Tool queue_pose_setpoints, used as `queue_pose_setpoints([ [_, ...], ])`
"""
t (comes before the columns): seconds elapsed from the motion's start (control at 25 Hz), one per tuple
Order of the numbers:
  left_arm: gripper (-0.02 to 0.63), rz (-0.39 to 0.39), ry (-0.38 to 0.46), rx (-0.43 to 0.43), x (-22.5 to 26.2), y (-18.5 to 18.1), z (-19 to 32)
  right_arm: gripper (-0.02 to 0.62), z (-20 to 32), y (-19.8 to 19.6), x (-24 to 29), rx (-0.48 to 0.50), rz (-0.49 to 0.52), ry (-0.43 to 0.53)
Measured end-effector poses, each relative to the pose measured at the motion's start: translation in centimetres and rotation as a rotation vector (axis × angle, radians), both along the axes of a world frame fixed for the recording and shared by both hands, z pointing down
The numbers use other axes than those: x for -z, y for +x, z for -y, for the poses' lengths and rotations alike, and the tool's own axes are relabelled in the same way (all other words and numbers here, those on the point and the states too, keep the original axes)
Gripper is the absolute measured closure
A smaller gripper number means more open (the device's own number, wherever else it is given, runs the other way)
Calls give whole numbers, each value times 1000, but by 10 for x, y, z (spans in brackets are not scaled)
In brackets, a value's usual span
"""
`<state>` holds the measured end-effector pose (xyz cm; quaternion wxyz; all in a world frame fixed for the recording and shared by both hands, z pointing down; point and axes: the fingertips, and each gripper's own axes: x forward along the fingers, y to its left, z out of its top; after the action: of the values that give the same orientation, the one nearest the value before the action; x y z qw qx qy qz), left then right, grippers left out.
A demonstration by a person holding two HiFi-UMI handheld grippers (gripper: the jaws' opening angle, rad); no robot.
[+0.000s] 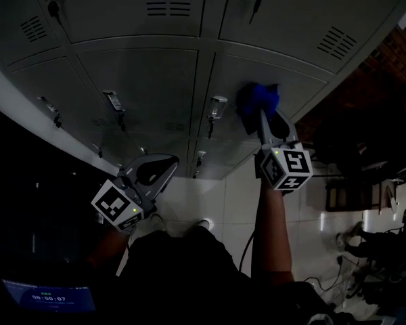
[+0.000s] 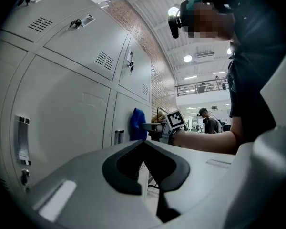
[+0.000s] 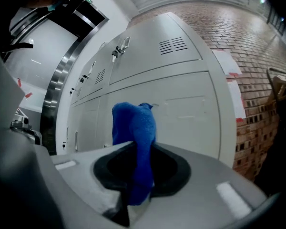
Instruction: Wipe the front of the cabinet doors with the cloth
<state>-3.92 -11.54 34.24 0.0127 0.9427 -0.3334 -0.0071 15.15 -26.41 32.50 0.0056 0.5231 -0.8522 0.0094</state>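
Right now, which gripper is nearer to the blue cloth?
Right. The right gripper has the blue cloth clamped between its jaws, up at a cabinet door. The left gripper, jaws shut on nothing, is off to the person's left, well clear of the cloth.

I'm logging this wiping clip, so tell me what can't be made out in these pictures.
- Tips of the tongs on the right gripper: right gripper view, buried in the blue cloth.
- Dust or smears on the cabinet door: head view, too dark.
- Any marking on the door handle: head view, too small and dim.
- Foot of the lower doors: head view, partly behind the left gripper.
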Motion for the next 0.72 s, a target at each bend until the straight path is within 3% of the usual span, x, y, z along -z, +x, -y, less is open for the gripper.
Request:
queue_pose_setpoints([
  [0.44, 605, -13, -3, -75, -4, 49, 6, 526, 4, 101, -12, -171, -15, -18],
  [0.72, 604, -13, -15, -97, -9, 59, 5, 526, -2, 145, -25, -281, 8, -46],
])
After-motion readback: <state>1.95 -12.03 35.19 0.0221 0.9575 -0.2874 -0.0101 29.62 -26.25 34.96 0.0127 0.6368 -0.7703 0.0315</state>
